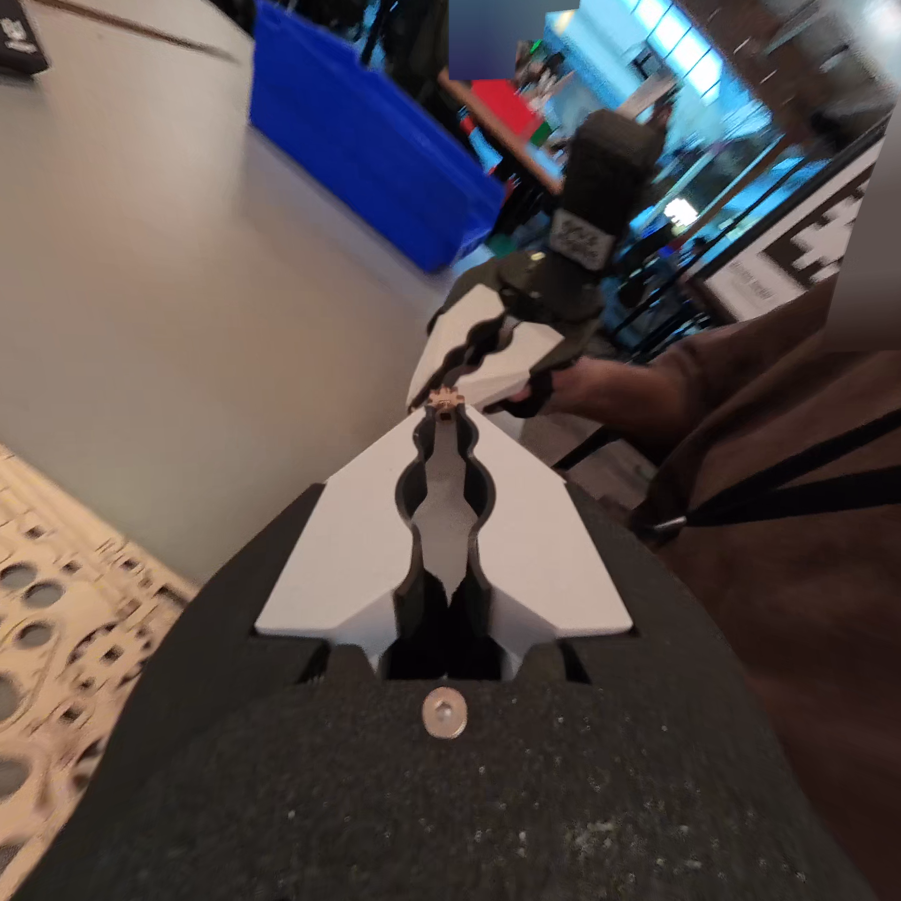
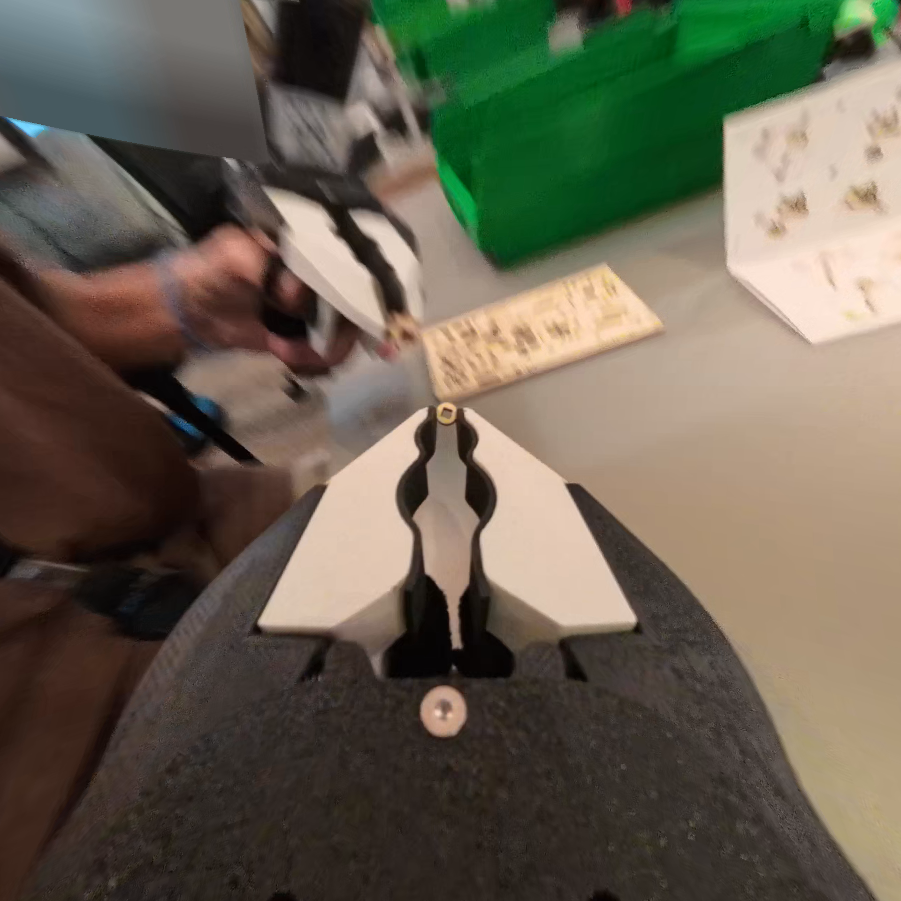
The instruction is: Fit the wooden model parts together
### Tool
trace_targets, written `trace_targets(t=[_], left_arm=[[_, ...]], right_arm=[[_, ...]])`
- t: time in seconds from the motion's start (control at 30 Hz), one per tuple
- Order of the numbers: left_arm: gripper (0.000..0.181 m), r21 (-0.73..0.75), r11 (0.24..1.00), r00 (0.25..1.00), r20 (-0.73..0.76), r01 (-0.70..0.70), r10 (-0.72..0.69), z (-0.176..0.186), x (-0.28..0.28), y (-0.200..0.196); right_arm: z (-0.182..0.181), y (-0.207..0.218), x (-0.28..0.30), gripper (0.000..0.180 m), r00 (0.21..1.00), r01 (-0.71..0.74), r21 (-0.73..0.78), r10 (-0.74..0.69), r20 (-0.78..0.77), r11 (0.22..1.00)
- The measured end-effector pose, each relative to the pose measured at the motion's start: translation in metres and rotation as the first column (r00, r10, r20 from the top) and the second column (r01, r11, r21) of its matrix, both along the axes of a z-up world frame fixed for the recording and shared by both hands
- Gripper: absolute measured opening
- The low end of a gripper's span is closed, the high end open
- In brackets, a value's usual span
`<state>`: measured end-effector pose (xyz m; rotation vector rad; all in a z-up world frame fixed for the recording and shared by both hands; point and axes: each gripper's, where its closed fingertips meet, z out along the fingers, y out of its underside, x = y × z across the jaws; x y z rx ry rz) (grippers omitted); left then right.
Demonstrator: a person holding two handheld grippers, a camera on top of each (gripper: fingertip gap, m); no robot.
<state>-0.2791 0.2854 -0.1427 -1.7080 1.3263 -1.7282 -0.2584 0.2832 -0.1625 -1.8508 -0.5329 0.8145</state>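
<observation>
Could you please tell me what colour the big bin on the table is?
Blue bin; it shows best in the left wrist view.

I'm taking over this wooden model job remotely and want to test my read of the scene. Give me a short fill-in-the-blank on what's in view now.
1. The left gripper is shut on a small ____ piece with a toothed edge.
2. The right gripper pinches a small round piece with a ____ hole.
3. Beyond the left gripper, a ____ bin stands on the table.
4. Ahead of the right gripper, a punched wooden sheet lies ____ on the table.

Missing words: wooden; square; blue; flat
</observation>
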Motion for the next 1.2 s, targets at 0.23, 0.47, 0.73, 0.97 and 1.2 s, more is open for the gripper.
trace_targets(t=[0.23,0.47,0.73,0.97,1.2], left_arm=[[0.006,-0.264,0.958,0.979,0.196,0.109,-0.058,0.033,0.015,-0.012],[0.006,-0.27,0.955,0.973,0.225,0.121,-0.059,0.04,0.017,-0.016],[0.006,-0.284,0.949,0.969,0.24,0.136,-0.067,0.043,0.014,-0.018],[0.006,-0.282,0.951,0.97,0.236,0.127,-0.06,0.042,0.015,-0.018],[0.006,-0.311,0.943,0.971,0.236,0.113,-0.039,0.039,0.017,-0.017]], right_arm=[[0.054,-0.006,-0.001,0.007,0.96,-0.075,0.157,0.113,-0.254,0.985],[0.061,-0.01,-0.002,0.007,0.953,-0.078,0.17,0.123,-0.275,0.982],[0.066,-0.007,-0.003,0.007,0.931,-0.071,0.157,0.122,-0.344,0.985],[0.068,-0.008,-0.005,0.007,0.912,-0.094,0.14,0.142,-0.386,0.986],[0.064,-0.008,-0.001,0.007,0.854,-0.107,0.098,0.142,-0.501,0.989]])
